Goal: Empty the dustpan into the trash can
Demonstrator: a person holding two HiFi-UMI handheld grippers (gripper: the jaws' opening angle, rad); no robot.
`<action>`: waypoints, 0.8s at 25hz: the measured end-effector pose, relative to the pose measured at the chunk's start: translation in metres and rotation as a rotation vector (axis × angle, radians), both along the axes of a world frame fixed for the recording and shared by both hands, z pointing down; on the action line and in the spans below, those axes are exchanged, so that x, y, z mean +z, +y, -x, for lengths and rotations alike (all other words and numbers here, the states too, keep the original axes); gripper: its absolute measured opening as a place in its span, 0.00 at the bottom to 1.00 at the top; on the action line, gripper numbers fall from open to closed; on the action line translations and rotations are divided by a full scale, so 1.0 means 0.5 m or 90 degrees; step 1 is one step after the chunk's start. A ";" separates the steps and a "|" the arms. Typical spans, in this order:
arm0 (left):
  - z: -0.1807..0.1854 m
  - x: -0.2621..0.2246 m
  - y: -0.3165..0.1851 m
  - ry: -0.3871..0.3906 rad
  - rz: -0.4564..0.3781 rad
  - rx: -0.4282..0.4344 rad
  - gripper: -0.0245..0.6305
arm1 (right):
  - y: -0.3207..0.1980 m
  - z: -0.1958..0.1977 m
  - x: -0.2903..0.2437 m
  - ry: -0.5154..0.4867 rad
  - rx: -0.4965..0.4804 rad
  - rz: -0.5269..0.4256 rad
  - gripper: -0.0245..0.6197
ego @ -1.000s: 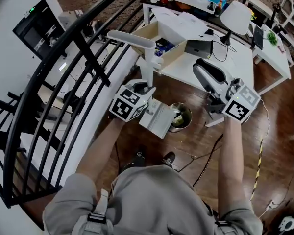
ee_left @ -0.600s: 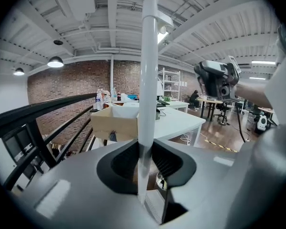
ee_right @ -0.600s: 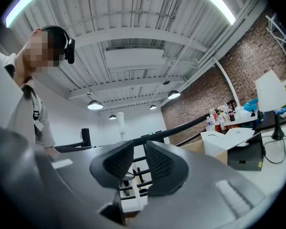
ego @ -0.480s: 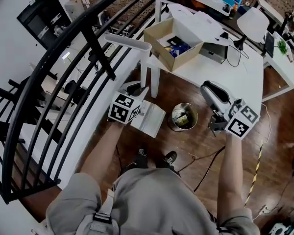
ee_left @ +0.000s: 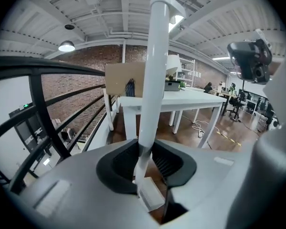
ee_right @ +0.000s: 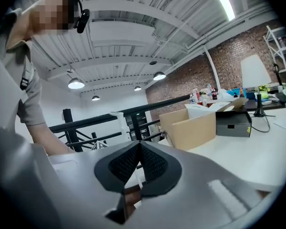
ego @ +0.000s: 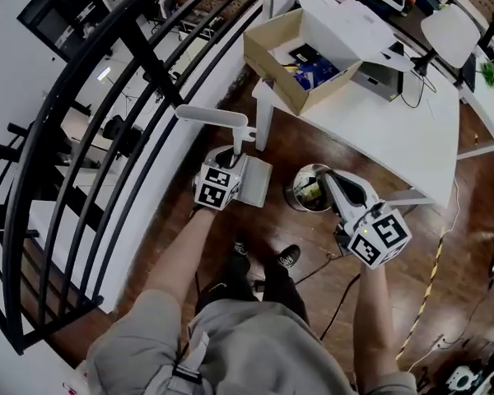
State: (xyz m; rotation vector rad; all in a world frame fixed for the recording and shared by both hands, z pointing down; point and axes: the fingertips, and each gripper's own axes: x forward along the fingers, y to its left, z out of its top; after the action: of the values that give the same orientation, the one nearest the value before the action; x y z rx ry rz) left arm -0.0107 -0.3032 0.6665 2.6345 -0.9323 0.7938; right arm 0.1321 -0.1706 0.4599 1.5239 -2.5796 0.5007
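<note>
A black metal railing (ego: pixel 152 64) sweeps across the left half of the head view. A white table (ego: pixel 395 130) fills the upper right and carries an open brown cardboard box (ego: pixel 273 64) at upper centre. The dark wooden floor (ego: pixel 469 220) shows around and below the table. The person's two arms reach up from the bottom edge toward mid-frame.

The white long-handled dustpan (ego: pixel 255 183) stands at centre-left, beside the table's leg. Its pan is low, near the floor, and its handle rises toward the upper left. Just to its right, a little apart from it, stands the small round metal trash can (ego: pixel 290 192), with scraps inside.

The left gripper (ego: pixel 235 153) is clenched on the dustpan's handle. In the left gripper view, the white shaft runs straight up between the dark pads of the left gripper (ee_left: pixel 144 161), and the pan shows below them.

The right gripper (ego: pixel 333 178) lies at centre-right, its tip over the can's right rim in the head view; whether it touches the can cannot be told. Its jaws have just been closing. In the right gripper view, its pads (ee_right: pixel 126 163) meet with nothing between them.
</note>
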 end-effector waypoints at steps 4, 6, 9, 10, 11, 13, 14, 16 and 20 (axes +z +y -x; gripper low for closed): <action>0.009 0.097 -0.040 0.019 0.021 -0.042 0.18 | -0.001 0.032 0.087 -0.016 -0.003 0.050 0.04; 0.001 0.129 -0.056 0.042 0.022 -0.056 0.18 | 0.009 0.041 0.133 -0.027 -0.002 0.085 0.04; -0.024 0.168 -0.076 0.071 0.014 -0.057 0.18 | 0.020 0.046 0.191 -0.030 -0.004 0.129 0.04; -0.032 0.180 -0.080 0.077 0.011 -0.057 0.18 | 0.022 0.045 0.207 -0.031 -0.003 0.140 0.04; -0.039 0.192 -0.082 0.081 0.010 -0.057 0.18 | 0.024 0.042 0.220 -0.034 0.000 0.150 0.04; -0.052 0.218 -0.083 0.081 0.013 -0.057 0.18 | 0.024 0.034 0.241 -0.037 0.006 0.165 0.04; -0.057 0.232 -0.080 0.079 0.017 -0.055 0.18 | 0.025 0.031 0.248 -0.038 0.008 0.171 0.04; -0.061 0.261 -0.065 0.070 0.029 -0.051 0.18 | 0.028 0.028 0.259 -0.041 0.012 0.182 0.04; -0.054 0.286 -0.061 0.071 0.046 -0.064 0.18 | 0.018 0.026 0.264 -0.048 0.011 0.190 0.04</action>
State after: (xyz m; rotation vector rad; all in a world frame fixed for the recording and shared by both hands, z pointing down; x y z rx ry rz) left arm 0.0162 -0.3336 0.8093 2.5196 -0.9778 0.6374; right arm 0.1193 -0.1617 0.5921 1.4507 -2.4090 0.9145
